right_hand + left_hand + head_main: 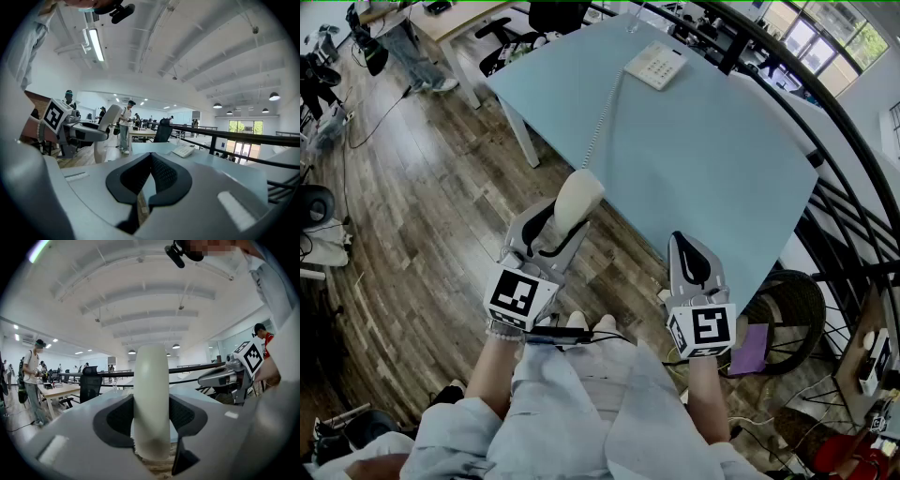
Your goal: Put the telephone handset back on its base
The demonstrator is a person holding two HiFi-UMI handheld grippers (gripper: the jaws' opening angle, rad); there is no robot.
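With left gripper [551, 236] clamped on the cream handset [579, 195] and right gripper [692, 258] closed, empty, held near the table [712, 169] edge, base [654, 66] well apart.

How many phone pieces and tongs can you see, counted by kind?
Handset: 1
Phone base: 1
Curly cord: 1
Tongs: 2, the left tongs and the right tongs
Total: 5
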